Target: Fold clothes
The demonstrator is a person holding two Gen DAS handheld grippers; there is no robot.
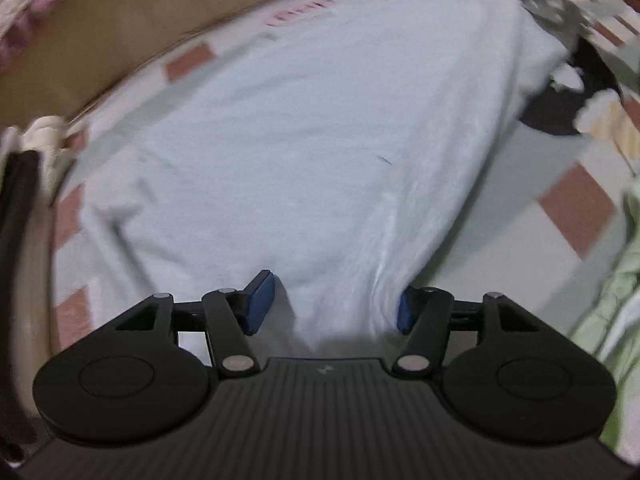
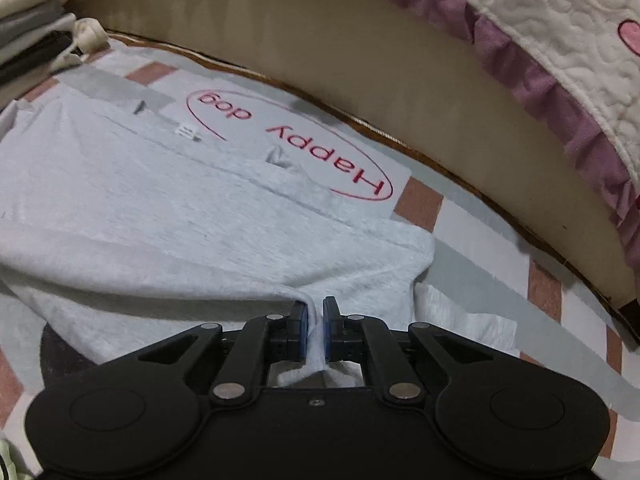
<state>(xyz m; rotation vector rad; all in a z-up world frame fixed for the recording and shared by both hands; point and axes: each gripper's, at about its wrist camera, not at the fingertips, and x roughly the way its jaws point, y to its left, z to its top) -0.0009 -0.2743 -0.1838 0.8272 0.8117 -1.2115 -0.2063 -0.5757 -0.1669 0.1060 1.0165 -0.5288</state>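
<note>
A light grey garment (image 1: pixel 300 140) lies spread on a checked mat (image 1: pixel 520 184). In the left wrist view my left gripper (image 1: pixel 332 308) stands open over the garment's near edge. Cloth runs between its blue pads (image 1: pixel 260 304), and a gap shows beside the left one. In the right wrist view the same grey garment (image 2: pixel 160 216) stretches away to the left. My right gripper (image 2: pixel 316 326) is shut on a pinched fold at its near corner, which stands up between the pads. The mat (image 2: pixel 480 240) carries a red "Happy dog" print (image 2: pixel 288 140), partly covered by the garment.
A bed's padded side (image 2: pixel 360 60) curves along the mat's far edge, under a quilt with a purple ruffle (image 2: pixel 560 52). A stack of folded clothes (image 2: pixel 32 40) sits at the far left. A black garment (image 1: pixel 560 112) and a pale green one (image 1: pixel 616 300) lie to the right.
</note>
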